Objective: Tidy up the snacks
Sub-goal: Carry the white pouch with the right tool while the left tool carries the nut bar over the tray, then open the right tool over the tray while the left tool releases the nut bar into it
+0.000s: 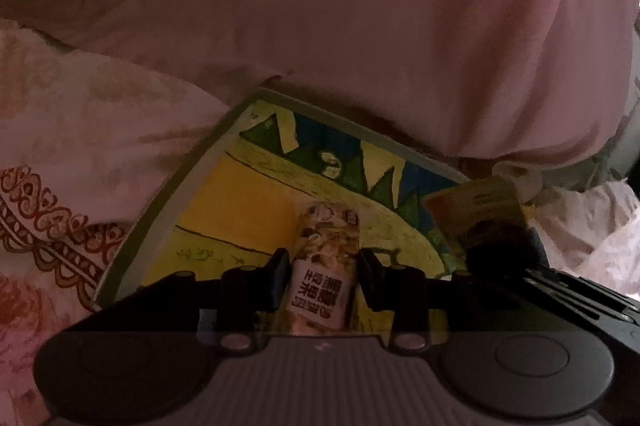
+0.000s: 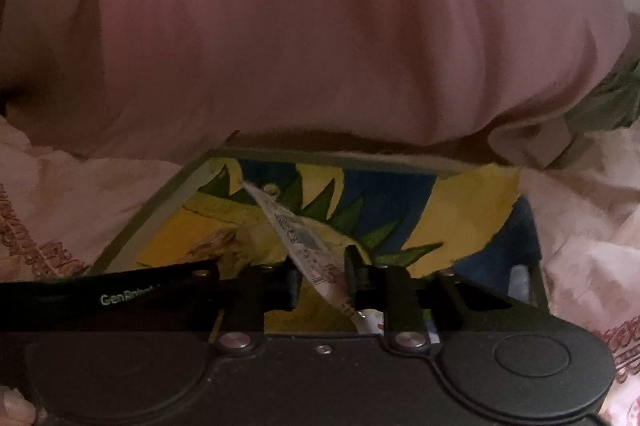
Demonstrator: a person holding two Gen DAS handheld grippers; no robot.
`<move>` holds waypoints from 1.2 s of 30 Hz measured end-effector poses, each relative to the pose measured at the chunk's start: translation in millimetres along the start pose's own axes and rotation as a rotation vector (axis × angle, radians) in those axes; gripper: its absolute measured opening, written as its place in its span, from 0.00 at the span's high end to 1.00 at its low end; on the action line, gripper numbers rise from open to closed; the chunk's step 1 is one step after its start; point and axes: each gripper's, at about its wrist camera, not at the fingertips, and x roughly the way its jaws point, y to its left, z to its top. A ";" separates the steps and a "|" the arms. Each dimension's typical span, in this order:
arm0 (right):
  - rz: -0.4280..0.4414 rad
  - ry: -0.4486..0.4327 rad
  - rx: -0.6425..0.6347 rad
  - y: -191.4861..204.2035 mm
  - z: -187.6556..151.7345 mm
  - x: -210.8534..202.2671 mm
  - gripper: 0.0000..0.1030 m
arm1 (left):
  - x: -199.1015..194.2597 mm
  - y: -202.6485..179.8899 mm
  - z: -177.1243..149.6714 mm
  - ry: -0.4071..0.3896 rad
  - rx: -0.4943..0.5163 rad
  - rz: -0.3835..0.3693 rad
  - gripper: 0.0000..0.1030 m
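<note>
Filling the upper half of both wrist views, a pink fabric mass point(image 1: 360, 17) looms over a patterned pale cloth point(image 1: 80, 153) on which a box painted yellow, green and blue point(image 1: 224, 209) sits at centre frame. Below it, the left gripper point(image 1: 323, 278) holds a nut-print snack packet point(image 1: 324, 266) — its jaws partly closed, pads against the packet's sides low in the picture. An orange-brown packet point(image 1: 476, 205) lies at the box's right edge, beside the dark tip of the other tool. In the right view, the right gripper point(image 2: 322, 286) stands partly open, a thin white printed packet point(image 2: 296, 238) running edge-on between its fingers; it looks let go, though contact is hard to judge. The step in hand seems to be setting snacks down into the box — next, the left jaws should open once their packet rests flat.
</note>
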 end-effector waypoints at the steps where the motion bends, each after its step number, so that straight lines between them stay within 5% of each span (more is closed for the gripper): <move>1: 0.013 0.014 0.016 -1.1 -0.3 0.6 0.68 | -0.3 -0.9 -0.2 0.003 0.007 0.001 0.60; 6: 0.039 0.049 0.067 -6.0 0.0 -1.7 0.52 | -4.1 -0.5 0.6 0.014 -0.005 -0.006 0.54; 13: 0.049 0.019 0.088 -10.2 5.5 -24.5 0.27 | -27.0 4.2 4.2 -0.018 -0.031 0.002 0.24; 22: 0.059 -0.068 0.057 -13.9 11.5 -78.5 0.04 | -77.0 -1.1 6.3 -0.107 -0.006 0.029 0.05; 36: -0.011 -0.259 -0.008 -14.1 -15.5 -188.2 0.01 | -174.3 -17.9 -20.3 -0.265 0.099 0.133 0.00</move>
